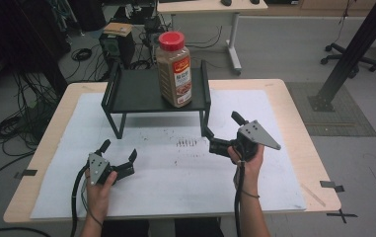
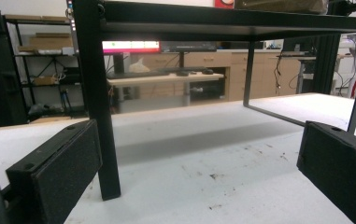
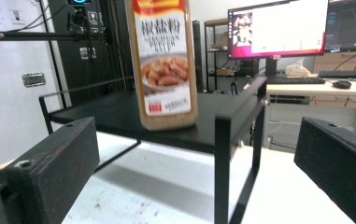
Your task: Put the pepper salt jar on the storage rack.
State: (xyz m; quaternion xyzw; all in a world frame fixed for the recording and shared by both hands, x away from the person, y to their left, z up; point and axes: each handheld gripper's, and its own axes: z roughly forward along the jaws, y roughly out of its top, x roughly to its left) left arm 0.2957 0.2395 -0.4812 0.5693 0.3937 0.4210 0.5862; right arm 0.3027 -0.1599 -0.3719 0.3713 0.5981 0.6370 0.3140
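A tall spice jar (image 1: 174, 69) with a red lid and brown powder stands upright on the right part of a low black shelf (image 1: 136, 94). My left gripper (image 1: 119, 149) rests open on the white mat in front of the shelf's left leg (image 2: 98, 116). My right gripper (image 1: 222, 124) is open beside the shelf's right front leg (image 3: 222, 168), raised a little, and faces the spice jar (image 3: 164, 65). Both pairs of jaws hold nothing.
A white mat (image 1: 175, 168) covers most of the wooden table (image 1: 294, 118). Small dark specks (image 1: 186, 143) dot the mat's middle. Beyond the table lie cables, a computer case and a black post (image 1: 353, 49) at the right. Monitors (image 3: 278, 28) stand on a desk behind.
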